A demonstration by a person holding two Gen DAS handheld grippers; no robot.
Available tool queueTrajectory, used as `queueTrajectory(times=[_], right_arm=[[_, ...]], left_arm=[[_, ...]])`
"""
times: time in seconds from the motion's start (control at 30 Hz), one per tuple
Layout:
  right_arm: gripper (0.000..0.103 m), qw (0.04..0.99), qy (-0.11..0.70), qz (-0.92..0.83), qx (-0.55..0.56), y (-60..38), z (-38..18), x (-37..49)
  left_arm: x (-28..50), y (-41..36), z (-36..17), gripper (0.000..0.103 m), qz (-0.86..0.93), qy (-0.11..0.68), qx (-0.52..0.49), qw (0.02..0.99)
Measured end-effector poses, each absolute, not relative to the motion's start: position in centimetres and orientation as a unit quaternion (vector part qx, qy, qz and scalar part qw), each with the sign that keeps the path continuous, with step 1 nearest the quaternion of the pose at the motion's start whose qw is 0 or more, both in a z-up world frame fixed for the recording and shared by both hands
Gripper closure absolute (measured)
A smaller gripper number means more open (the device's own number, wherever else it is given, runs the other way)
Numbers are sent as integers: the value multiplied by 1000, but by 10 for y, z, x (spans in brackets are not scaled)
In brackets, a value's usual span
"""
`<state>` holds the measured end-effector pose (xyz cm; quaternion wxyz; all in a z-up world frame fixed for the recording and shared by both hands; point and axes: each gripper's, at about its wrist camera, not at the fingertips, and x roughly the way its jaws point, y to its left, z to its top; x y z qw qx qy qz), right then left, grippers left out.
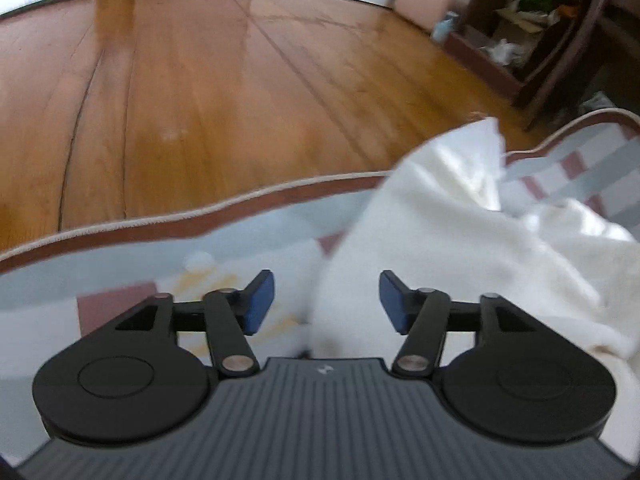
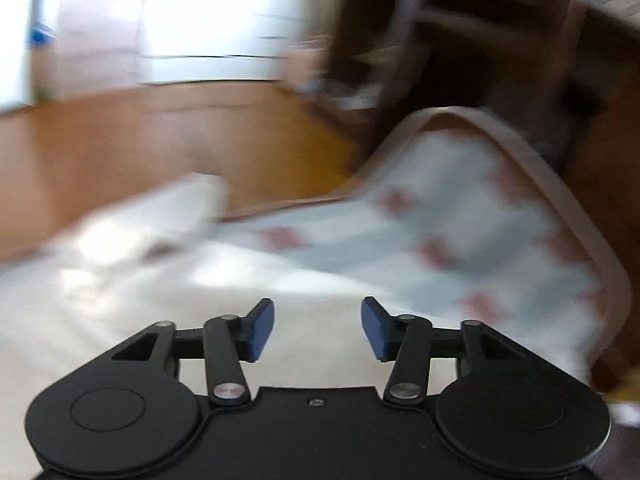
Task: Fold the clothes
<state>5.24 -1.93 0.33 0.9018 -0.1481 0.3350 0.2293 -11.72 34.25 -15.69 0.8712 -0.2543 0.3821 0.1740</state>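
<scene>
A white fluffy garment [image 1: 452,232] lies crumpled on a checked mat [image 1: 132,252], with one corner sticking up. My left gripper [image 1: 326,300] is open, its blue pads apart, just above the garment's near edge and holding nothing. In the blurred right wrist view the same white garment [image 2: 132,272] spreads across the left and lower part. My right gripper [image 2: 318,328] is open above it and empty.
The mat [image 2: 460,216] has a brown and cream border and grey, white and red squares. Wooden floor [image 1: 224,92] lies beyond it. A dark wooden shelf unit [image 1: 532,32] with clutter stands at the right. A pink bag [image 1: 426,0] sits by white cabinets.
</scene>
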Motion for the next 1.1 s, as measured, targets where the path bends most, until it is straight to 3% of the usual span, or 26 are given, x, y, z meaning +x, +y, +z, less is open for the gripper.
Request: queueTrajectory(times=[0.03, 0.17, 0.5, 0.53, 0.57, 0.63, 0.67, 0.7, 0.73, 0.8, 0.83, 0.93, 1.03, 1.1], right_arm=[[35, 897, 346, 232, -148, -11, -1, 61], [32, 877, 389, 243, -147, 23, -18, 93], [27, 838, 475, 231, -136, 76, -59, 169], [21, 834, 486, 231, -121, 74, -64, 176], [17, 830, 497, 231, -103, 68, -68, 181], [16, 818, 520, 232, -80, 62, -80, 185], [16, 812, 531, 233, -71, 60, -88, 186], [20, 806, 539, 234, -69, 58, -96, 186], [46, 804, 536, 239, -90, 59, -102, 180], [77, 811, 502, 256, -159, 64, -106, 158], [84, 815, 477, 265, -194, 66, -106, 145], [91, 838, 388, 256, -285, 74, -98, 109], [97, 854, 323, 253, -319, 82, -77, 89], [97, 863, 303, 256, -313, 82, -63, 85]], left_arm=[[-118, 350, -168, 41, 163, 386, -290, 861], [-128, 369, -204, 40, 114, 369, -423, 820], [-109, 350, -222, 41, -23, 347, -469, 812], [-108, 346, -219, 46, -32, 345, -460, 817], [-106, 342, -216, 67, -45, 345, -453, 821], [-99, 335, -211, 91, -57, 352, -436, 826], [-97, 332, -205, 91, -58, 351, -423, 834], [-99, 328, -198, 93, -59, 343, -408, 844], [-102, 326, -190, 93, -61, 331, -396, 855], [-105, 321, -176, 93, -60, 316, -372, 871], [-105, 320, -171, 92, -58, 313, -362, 876], [-95, 321, -174, 82, -55, 335, -363, 868], [-90, 329, -194, 53, -54, 366, -408, 835], [-87, 329, -209, 49, -74, 380, -444, 808]])
